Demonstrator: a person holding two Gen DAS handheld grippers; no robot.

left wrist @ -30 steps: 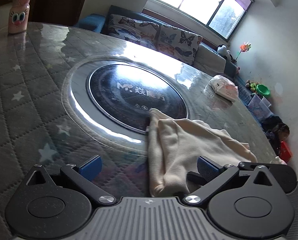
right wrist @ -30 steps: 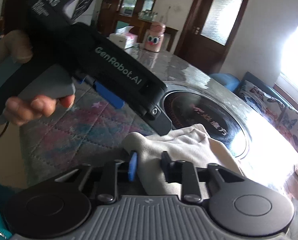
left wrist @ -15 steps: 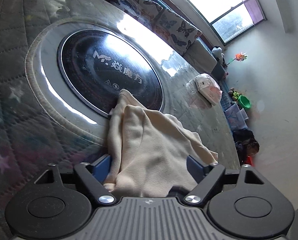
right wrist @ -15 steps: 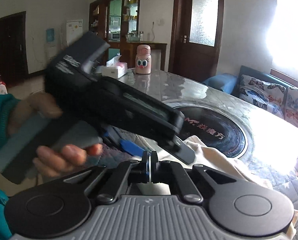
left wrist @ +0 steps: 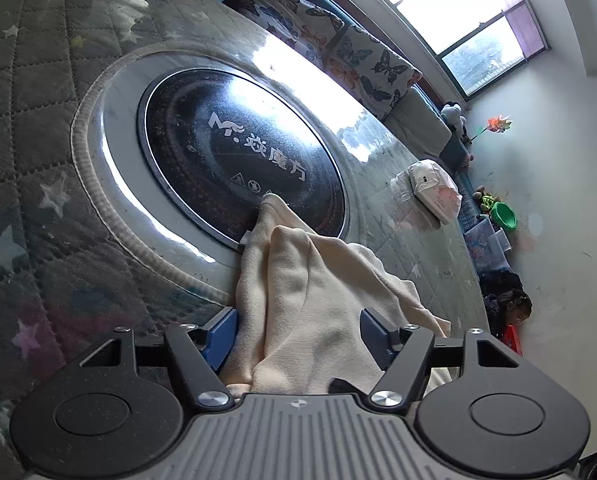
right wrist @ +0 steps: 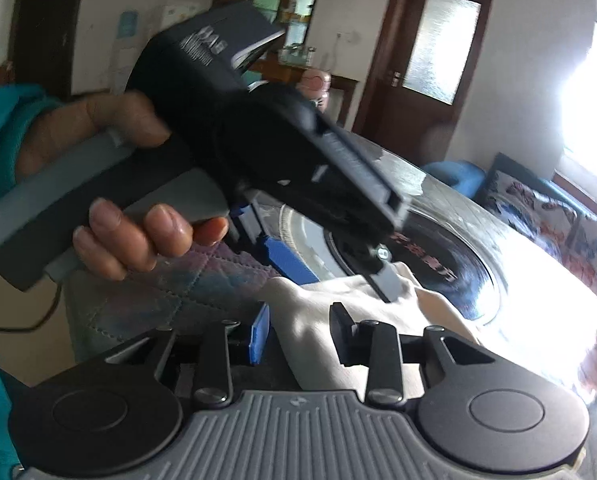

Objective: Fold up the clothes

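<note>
cream garment (left wrist: 318,300) lies bunched on the tabletop (left wrist: 38,128), one corner reaching onto the dark round cooktop (left wrist: 234,160) set in the middle, the rest trailing back toward me over the steel ring around that cooktop.

my left gripper (left wrist: 298,336): the fingers are closing, with a thick fold of the garment between them. the left blue pad (left wrist: 220,334) lies against the fabric; the right pad (left wrist: 374,334) stands at the fabric's edge, and i cannot tell whether it presses yet. in the right wrist view the same gripper (right wrist: 338,272) comes in from the upper left, held by my left hand (right wrist: 110,196) in a teal sleeve, its tips down on the cloth.

my right gripper (right wrist: 300,334): the fingers are opening, partly spread, with a ridge of the cream garment (right wrist: 318,320) rising in the gap. neither pad visibly bears on the fabric. this view is blurred, so fine contact is uncertain.

surroundings: the quilted star-pattern cover lies under a glossy sheet on the tabletop. a white plastic bag (left wrist: 430,192) sits on the far side, well apart from the garment. a butterfly-print sofa (left wrist: 338,40) stands beyond the table under a window. a pink bottle (right wrist: 316,84) shows partly behind the left gripper's body.
</note>
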